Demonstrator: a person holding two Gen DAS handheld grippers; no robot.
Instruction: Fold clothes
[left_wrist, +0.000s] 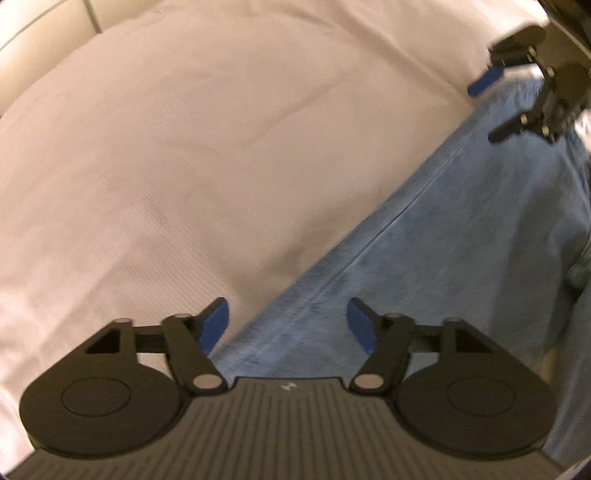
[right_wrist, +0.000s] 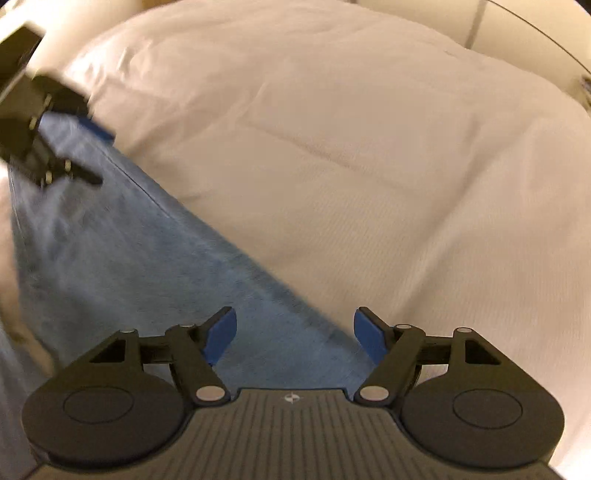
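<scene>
Light blue jeans (left_wrist: 461, 236) lie flat on a white bed cover (left_wrist: 184, 147); they also show in the right wrist view (right_wrist: 122, 258). My left gripper (left_wrist: 288, 325) is open and empty, hovering over one edge of the jeans. My right gripper (right_wrist: 294, 332) is open and empty over the opposite end of the denim. Each gripper shows in the other's view: the right one at the top right (left_wrist: 484, 107), the left one at the top left (right_wrist: 99, 155), both with jaws apart. Motion blur softens both views.
The white bed cover (right_wrist: 369, 147) fills most of both views. A pale padded headboard or wall panel (left_wrist: 44, 22) borders the bed; it also shows in the right wrist view (right_wrist: 517, 29).
</scene>
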